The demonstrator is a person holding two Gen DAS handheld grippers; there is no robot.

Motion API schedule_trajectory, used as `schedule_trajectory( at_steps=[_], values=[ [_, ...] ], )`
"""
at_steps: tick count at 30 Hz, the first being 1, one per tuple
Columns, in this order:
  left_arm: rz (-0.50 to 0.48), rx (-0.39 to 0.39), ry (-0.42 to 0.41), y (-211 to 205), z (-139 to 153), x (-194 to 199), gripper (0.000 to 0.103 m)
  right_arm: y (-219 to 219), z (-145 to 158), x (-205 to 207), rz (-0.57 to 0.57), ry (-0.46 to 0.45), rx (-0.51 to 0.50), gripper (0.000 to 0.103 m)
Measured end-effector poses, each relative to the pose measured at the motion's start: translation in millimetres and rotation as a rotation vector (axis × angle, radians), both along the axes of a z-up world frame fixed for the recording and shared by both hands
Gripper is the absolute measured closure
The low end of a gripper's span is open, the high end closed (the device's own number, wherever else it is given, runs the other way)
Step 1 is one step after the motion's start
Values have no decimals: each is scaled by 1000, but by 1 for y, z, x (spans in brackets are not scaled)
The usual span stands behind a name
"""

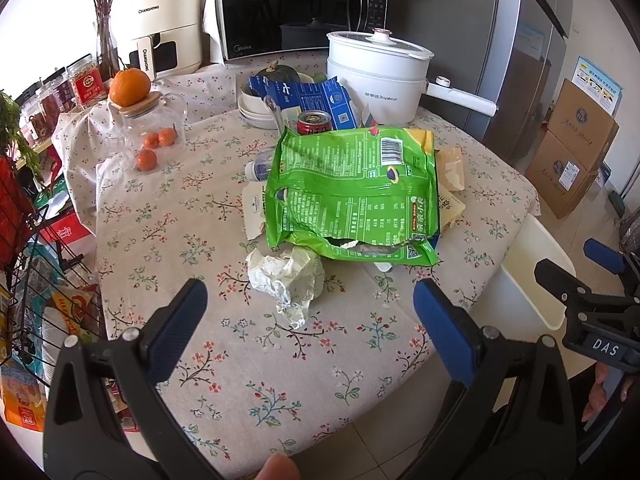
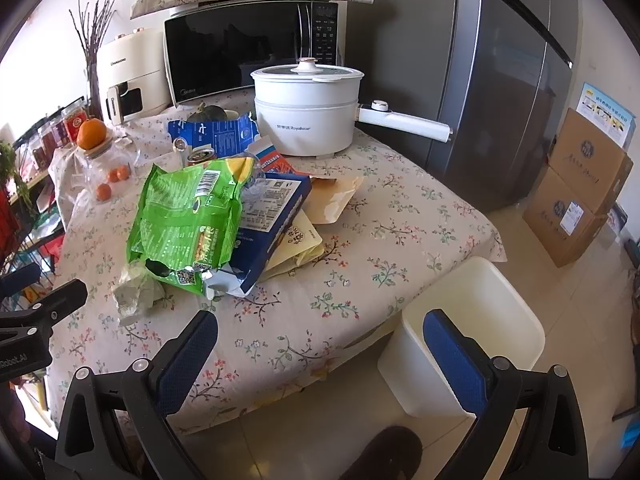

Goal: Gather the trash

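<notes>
A torn green snack bag [image 1: 352, 192] [image 2: 188, 216] lies on the floral table [image 1: 200, 360] [image 2: 320, 320] atop a blue box [image 2: 272, 220] and yellow and tan packets [image 2: 332, 200]. A crumpled white paper [image 1: 286, 276] [image 2: 136, 292] lies in front of it. A red can [image 1: 314, 122], a small plastic bottle [image 1: 258, 168] and a torn blue carton [image 1: 304, 100] [image 2: 216, 136] lie behind. A white bin [image 2: 464, 340] [image 1: 536, 264] stands on the floor at the table's right edge. My left gripper [image 1: 310, 304] is open just before the crumpled paper. My right gripper [image 2: 320, 336] is open over the table's near right corner.
A white electric pot [image 1: 376, 76] [image 2: 308, 112], a microwave [image 1: 300, 8], an air fryer [image 1: 160, 28] and a glass jar with oranges [image 1: 152, 136] stand at the back. A grey fridge [image 2: 500, 80] and cardboard boxes [image 2: 580, 188] are at the right. Wire racks [image 1: 32, 260] stand at the left.
</notes>
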State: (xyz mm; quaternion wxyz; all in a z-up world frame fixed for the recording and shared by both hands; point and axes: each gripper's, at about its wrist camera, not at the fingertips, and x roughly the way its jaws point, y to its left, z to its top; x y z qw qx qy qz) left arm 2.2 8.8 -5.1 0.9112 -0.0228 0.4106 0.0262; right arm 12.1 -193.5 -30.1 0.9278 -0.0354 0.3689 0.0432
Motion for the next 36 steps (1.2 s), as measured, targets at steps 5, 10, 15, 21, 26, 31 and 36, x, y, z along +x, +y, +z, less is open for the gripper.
schedule_trajectory(
  at_steps=[5, 10, 15, 21, 26, 31, 36],
  values=[
    [6, 1, -4, 1, 0, 0, 1, 0, 0, 1, -1, 3, -1, 0],
    [12, 2, 0, 4, 0, 2, 1, 0, -1, 2, 0, 16, -6, 0],
    [8, 1, 5, 5, -1, 2, 1, 1, -2, 4, 7, 38, -1, 0],
    [2, -27, 32, 11, -4, 8, 1, 0, -1, 11, 10, 81, 11, 0],
    [-3, -50, 40, 14, -2, 12, 1, -1, 12, 17, 20, 74, 12, 0],
    [-11, -32, 50, 14, 1, 18, 1, -6, 20, 22, 26, 78, 22, 0],
    [-13, -5, 62, 23, 11, 33, 1, -10, 36, 37, 42, 94, 31, 0]
  ],
)
